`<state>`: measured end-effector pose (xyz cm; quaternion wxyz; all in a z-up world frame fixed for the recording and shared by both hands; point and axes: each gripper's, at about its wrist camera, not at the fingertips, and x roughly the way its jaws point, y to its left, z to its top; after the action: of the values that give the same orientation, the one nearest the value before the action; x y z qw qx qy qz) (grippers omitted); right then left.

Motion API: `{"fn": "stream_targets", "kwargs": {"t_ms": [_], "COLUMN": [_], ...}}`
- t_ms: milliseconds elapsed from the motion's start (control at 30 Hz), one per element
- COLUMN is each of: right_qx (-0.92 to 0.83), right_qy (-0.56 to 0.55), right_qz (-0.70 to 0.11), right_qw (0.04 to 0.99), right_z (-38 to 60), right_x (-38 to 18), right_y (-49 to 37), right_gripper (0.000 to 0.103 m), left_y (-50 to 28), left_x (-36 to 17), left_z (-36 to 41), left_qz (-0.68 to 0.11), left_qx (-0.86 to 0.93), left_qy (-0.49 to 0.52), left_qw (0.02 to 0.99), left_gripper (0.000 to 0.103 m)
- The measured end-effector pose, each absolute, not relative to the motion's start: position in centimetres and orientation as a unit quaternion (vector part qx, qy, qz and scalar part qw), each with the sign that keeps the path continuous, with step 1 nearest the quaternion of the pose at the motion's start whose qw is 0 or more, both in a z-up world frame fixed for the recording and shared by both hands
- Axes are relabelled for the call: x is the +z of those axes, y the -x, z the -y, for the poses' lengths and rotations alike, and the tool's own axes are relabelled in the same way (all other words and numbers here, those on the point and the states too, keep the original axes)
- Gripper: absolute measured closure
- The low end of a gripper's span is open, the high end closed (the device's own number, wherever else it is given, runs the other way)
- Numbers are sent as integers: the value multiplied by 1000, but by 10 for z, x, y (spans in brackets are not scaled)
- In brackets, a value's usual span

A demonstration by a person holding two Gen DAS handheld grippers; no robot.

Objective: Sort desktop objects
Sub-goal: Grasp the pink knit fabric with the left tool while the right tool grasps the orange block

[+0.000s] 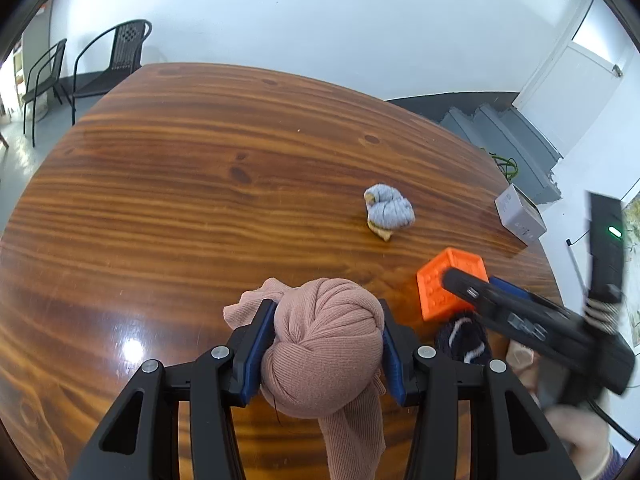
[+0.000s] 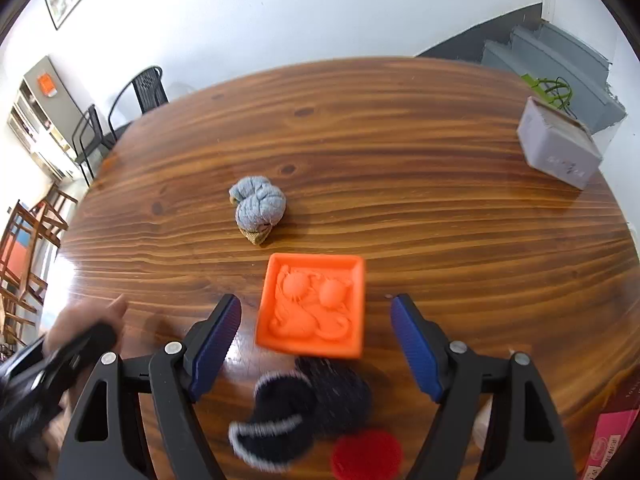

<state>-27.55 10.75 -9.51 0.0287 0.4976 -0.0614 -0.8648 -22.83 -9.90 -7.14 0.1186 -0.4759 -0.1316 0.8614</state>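
- The left gripper had its jaws closed on the pink knotted cloth, pads pressing both sides of the ball; a loose tail hung down toward the near edge.
- The right gripper stood wide open with nothing between its pads, poised over the orange square tray, which lay just ahead of the jaws and centred in the gap.
- The dark striped sock ball lay just near of the tray, under the right gripper; a red round piece sat nearer again.
- The grey-blue sock ball lay alone beyond the tray, slightly left, well apart from both tools; the right gripper looked the nearer one to it.
- A grey box sat at the far right of the wooden table.
- The right wrist view showed the tray's moulded inside and the red piece; the left wrist view showed only the tray's side, but alone showed the held cloth.
- Where the held cloth belongs, I could not judge.
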Motion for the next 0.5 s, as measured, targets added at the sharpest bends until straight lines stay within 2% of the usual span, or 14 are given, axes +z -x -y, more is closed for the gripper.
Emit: {"fn": "stream_targets", "kwargs": {"t_ms": [67,100,133,300,500], "right_qx": [-860,-858,-855,-857,-888], "right_qy": [-507,-512,-517,-514,-458], "right_qz": [50,45,35,32,39], "right_qw": [26,24,17,25,26], "right_z": [-102,-100,-99,-103,-120], "right_x": [-102,-106,-108,-105,-61], "right_y": [281,282,284,276,239], "right_gripper": [27,40,44,47,47], "left_y": [224,221,219,208,192], "left_x": [-73,-73,-73,-67,-52], "left_z": [101,102,103,100,86], "left_qz": [134,137,139,143,136], "left_qx": [858,857,856,855,858], "left_qy": [481,483,484,485,479], "left_qw": [117,116,115,116,129], "left_gripper": [53,53,53,53,53]}}
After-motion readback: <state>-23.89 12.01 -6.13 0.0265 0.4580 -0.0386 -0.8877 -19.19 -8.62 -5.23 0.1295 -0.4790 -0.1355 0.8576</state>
